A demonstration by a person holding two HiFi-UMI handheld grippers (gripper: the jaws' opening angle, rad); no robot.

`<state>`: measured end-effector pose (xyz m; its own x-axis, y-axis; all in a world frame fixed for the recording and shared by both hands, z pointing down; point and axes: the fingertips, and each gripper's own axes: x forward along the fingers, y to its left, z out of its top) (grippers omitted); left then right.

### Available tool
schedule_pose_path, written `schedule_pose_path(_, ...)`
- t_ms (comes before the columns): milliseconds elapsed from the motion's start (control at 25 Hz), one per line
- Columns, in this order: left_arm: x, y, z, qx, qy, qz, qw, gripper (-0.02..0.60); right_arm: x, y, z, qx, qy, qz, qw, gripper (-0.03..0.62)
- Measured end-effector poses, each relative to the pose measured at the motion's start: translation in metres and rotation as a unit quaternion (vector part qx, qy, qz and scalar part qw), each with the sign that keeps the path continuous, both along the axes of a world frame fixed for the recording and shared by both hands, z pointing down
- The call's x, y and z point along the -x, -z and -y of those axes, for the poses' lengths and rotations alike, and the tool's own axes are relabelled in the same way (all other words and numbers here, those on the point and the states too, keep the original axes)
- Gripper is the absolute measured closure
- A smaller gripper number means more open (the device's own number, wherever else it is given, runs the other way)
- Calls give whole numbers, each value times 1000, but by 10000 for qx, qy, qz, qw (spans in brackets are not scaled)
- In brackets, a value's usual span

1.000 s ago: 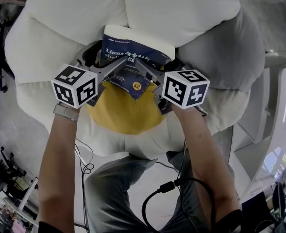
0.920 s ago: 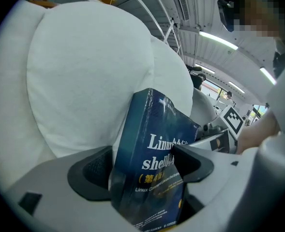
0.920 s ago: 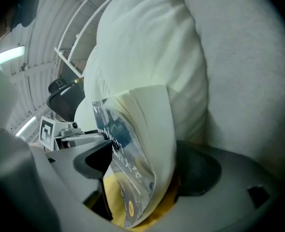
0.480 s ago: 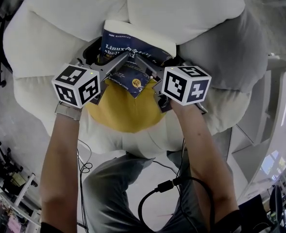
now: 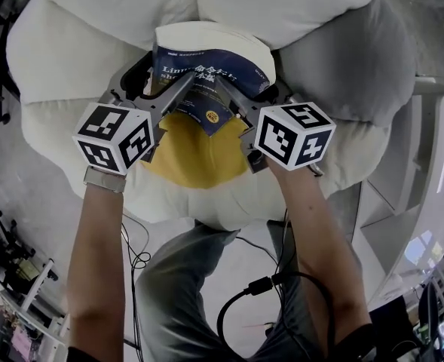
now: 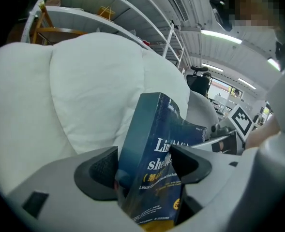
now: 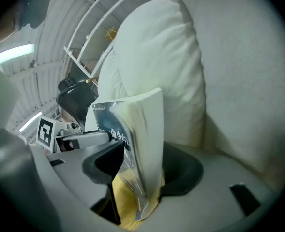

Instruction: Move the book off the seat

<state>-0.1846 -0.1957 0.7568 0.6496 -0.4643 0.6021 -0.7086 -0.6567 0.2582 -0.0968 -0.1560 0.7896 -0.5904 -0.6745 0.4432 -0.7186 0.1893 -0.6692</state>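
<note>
A thick blue book (image 5: 206, 78) with white pages stands tilted against the white back cushion (image 5: 282, 6), above a yellow seat cushion (image 5: 191, 153). My left gripper (image 5: 161, 87) has the book's left part between its jaws; in the left gripper view both pads touch the book (image 6: 152, 163) at spine and cover, and the jaws are closing. My right gripper (image 5: 252, 96) takes the right part; its pads (image 7: 106, 163) press on cover and page block of the book (image 7: 137, 144), also closing. The book's lower edge is hidden behind the jaws.
The seat is a puffy white armchair (image 5: 63, 134) with a grey cushion (image 5: 350, 59) at its right. The person's legs (image 5: 184, 292) and black cables (image 5: 252, 296) are below. A white shelf unit (image 5: 410, 202) stands at the right. Racks show behind in the left gripper view.
Both grippers have closed in on the book. Its top has come up and away from the back cushion, and more of the white page block shows.
</note>
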Motion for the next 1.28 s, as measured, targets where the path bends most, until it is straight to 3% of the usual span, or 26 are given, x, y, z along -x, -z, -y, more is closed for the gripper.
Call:
schedule_pose_path(160, 6, 14, -13, -78, 213, -114, 9997, 249, 4, 16, -11, -194, 117, 63, 9997, 383)
schedule_pose_path(360, 0, 42, -34, -98, 65, -105, 9999, 255, 0, 48, -33, -307, 346, 5, 9989, 391)
schedule_pose_path(720, -18, 92, -66, 53, 414, -627, 9972, 262, -27, 113, -54, -466, 409, -396, 9973, 392)
schedule_pose_path(1280, -29, 226, -87, -402, 485, -550, 9965, 264, -39, 244, -80, -522, 282, -59, 9982, 393)
